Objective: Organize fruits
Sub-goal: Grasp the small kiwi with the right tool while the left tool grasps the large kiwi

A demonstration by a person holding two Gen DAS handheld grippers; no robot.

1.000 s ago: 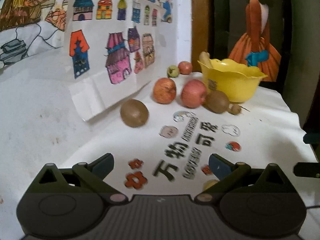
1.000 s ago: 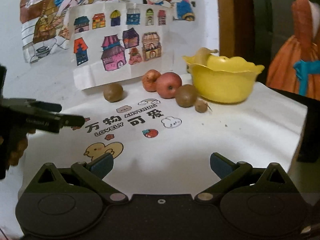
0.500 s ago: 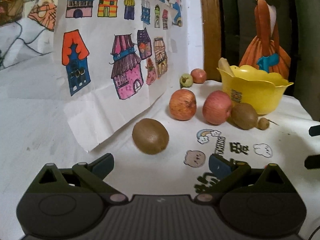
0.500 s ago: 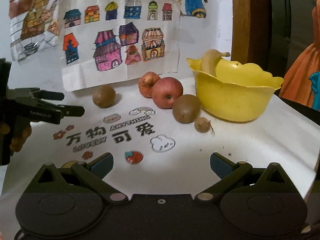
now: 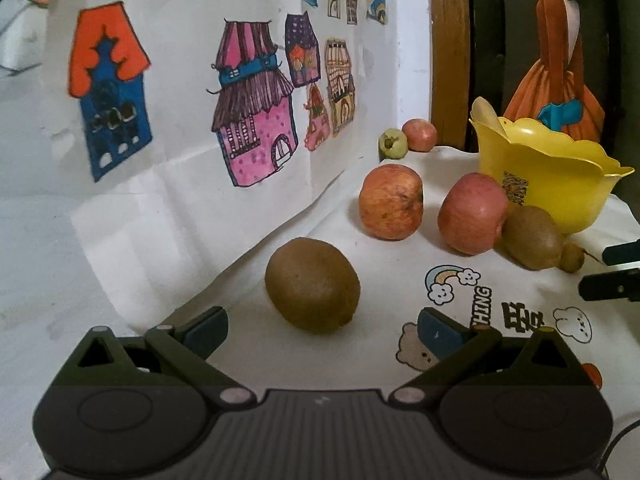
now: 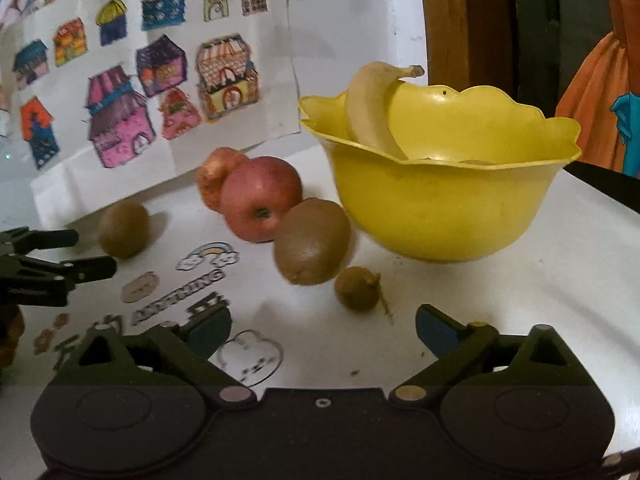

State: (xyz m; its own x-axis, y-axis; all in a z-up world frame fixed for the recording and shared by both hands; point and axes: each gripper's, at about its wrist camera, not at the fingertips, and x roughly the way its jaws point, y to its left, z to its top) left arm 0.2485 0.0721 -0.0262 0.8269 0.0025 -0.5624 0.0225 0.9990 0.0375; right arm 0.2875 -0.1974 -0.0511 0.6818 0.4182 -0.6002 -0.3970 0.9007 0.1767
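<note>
Done so far: One banana (image 6: 370, 110) leans in my yellow bowl (image 6: 440, 208). I see something low inside too, but I cannot tell what.
Left to do: Lots of fruit sits on the white cloth (image 6: 500, 300). Two red apples (image 5: 472, 214), two big kiwis and one tiny brown fruit (image 6: 357, 288) wait beside the bowl. Two little fruits (image 5: 419, 135) sit far back at 12 o'clock by the wall. I think I have only begun.
My left gripper (image 5: 322, 326): Its fingers are spread wide and hold nothing. The lone kiwi (image 5: 312, 285) sits right ahead at 12 o'clock, just past the tips, not touching.
My right gripper (image 6: 322, 326): Spread wide too, holding nothing. The tiny brown fruit is close ahead at 12 o'clock. The other kiwi (image 6: 312, 252) is just behind it, right by the bowl. The bowl is at 1 o'clock.
</note>
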